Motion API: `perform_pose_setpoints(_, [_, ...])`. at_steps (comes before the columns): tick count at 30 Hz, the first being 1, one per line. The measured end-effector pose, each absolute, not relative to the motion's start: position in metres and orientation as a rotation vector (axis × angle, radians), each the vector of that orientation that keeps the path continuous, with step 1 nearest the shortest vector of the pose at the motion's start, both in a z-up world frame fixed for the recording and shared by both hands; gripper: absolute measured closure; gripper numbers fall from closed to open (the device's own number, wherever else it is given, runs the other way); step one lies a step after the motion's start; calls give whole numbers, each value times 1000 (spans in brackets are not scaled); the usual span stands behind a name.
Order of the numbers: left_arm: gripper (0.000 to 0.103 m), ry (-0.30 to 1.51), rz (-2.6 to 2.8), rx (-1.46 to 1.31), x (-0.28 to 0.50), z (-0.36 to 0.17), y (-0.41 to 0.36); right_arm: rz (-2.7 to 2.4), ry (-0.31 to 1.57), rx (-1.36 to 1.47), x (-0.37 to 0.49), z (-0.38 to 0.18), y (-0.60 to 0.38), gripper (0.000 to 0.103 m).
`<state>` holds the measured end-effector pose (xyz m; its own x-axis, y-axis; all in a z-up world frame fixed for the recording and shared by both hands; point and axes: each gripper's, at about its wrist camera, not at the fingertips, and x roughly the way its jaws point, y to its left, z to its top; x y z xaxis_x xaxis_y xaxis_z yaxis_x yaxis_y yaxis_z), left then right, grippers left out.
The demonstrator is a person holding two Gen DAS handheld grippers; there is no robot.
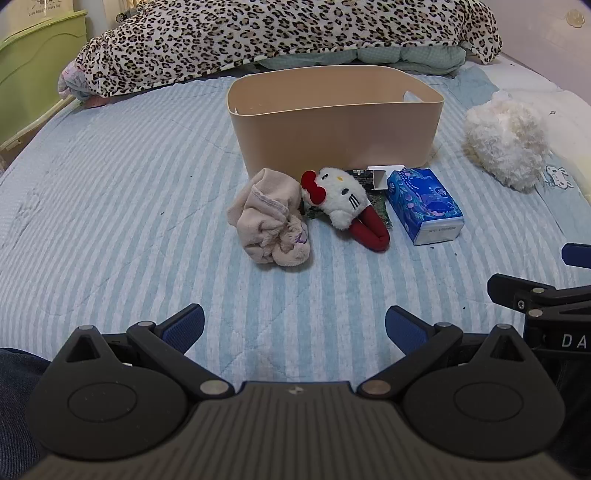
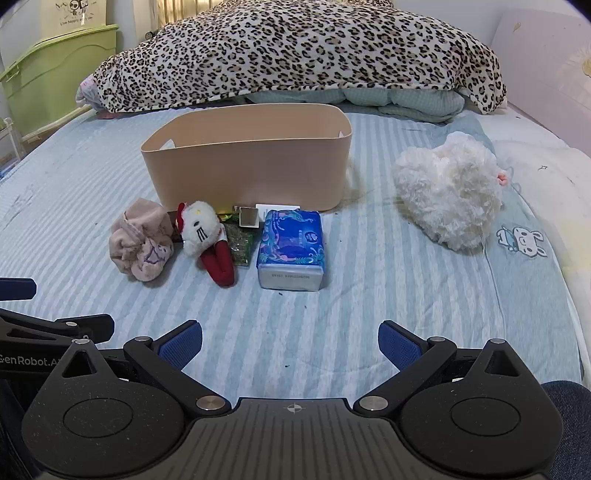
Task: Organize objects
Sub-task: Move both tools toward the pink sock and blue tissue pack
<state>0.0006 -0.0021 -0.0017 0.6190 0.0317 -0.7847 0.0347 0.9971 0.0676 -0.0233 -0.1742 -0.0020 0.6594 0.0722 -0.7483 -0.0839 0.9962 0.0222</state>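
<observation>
A beige bin (image 1: 334, 122) (image 2: 247, 162) stands on the striped bed. In front of it lie a crumpled pink cloth (image 1: 269, 221) (image 2: 142, 242), a white cat plush with red parts (image 1: 341, 201) (image 2: 203, 230), a blue tissue pack (image 1: 424, 203) (image 2: 291, 247), a green packet (image 2: 240, 242) and a small white box (image 1: 380, 177) (image 2: 248, 217). My left gripper (image 1: 294, 330) is open and empty, well short of the objects. My right gripper (image 2: 290, 345) is open and empty, also short of them. Each gripper shows at the edge of the other's view.
A fluffy white plush (image 1: 506, 142) (image 2: 450, 192) lies to the right of the bin. A leopard-print blanket (image 1: 280, 33) (image 2: 295, 55) is piled at the far end of the bed. A green plastic cabinet (image 1: 33, 62) (image 2: 48, 70) stands beyond the left edge.
</observation>
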Motion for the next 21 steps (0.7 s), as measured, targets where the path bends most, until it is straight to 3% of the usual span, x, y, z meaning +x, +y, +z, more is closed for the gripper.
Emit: perform_pose_setpoints(21, [0, 904, -1, 99, 3, -4, -3, 81, 867, -21, -18, -4, -173, 0])
